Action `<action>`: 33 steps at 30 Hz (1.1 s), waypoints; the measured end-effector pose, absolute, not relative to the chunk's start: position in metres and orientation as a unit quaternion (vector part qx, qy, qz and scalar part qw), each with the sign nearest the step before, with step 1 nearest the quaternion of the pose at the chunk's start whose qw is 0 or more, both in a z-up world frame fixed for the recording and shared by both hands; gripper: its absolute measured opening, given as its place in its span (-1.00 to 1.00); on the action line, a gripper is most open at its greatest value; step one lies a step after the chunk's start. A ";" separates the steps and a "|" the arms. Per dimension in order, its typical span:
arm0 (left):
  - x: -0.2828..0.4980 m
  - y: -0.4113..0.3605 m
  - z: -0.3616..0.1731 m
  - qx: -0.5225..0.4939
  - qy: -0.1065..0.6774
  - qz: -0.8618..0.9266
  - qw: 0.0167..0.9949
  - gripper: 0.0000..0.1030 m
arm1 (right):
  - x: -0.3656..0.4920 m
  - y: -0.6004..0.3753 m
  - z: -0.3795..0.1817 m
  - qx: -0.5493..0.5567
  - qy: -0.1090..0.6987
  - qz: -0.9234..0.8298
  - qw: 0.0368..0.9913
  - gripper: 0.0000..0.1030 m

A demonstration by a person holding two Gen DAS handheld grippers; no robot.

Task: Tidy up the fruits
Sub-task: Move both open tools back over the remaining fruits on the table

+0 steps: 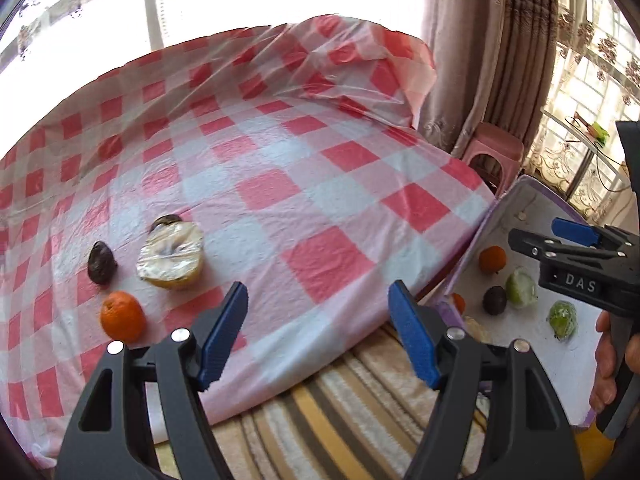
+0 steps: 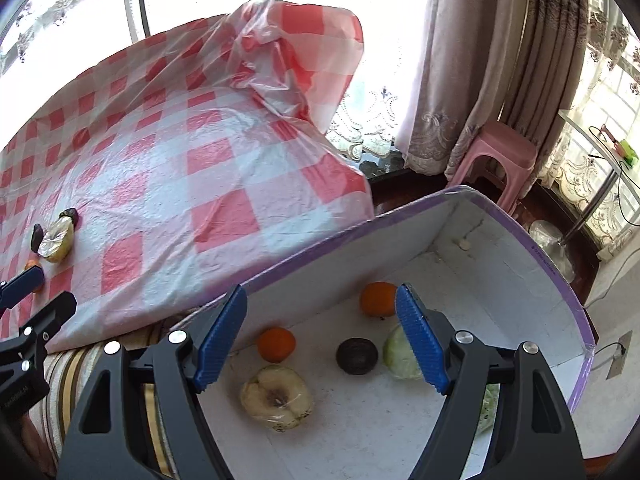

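Left gripper point(image 1: 318, 334) is spread wide and empty, hovering over the near edge of the desk; the orange point(image 1: 122, 316) lies ahead and to its left, with the wrapped half fruit point(image 1: 171, 258) and a dark fruit point(image 1: 101, 262) just beyond, so the left hand is the nearer one. Right gripper point(image 2: 320, 338) is likewise spread and empty, angled down over the white box point(image 2: 552, 264) off the desk's right edge, where an orange point(image 2: 276, 344) and other sorted fruits rest.
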State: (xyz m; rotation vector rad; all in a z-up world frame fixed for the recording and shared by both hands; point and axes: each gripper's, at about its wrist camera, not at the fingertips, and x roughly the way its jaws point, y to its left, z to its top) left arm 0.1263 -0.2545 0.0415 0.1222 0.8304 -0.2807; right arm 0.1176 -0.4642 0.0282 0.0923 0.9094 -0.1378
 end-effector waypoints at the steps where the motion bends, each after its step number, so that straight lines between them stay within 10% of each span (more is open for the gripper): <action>1: 0.127 -0.244 0.042 0.054 0.402 -0.127 0.905 0.41 | 0.119 -0.457 0.029 0.042 0.439 -0.060 0.895 0.46; 33: 0.118 -0.055 0.027 -0.047 0.435 0.093 0.894 0.41 | 0.152 -0.279 0.037 -0.019 0.447 0.107 0.888 0.46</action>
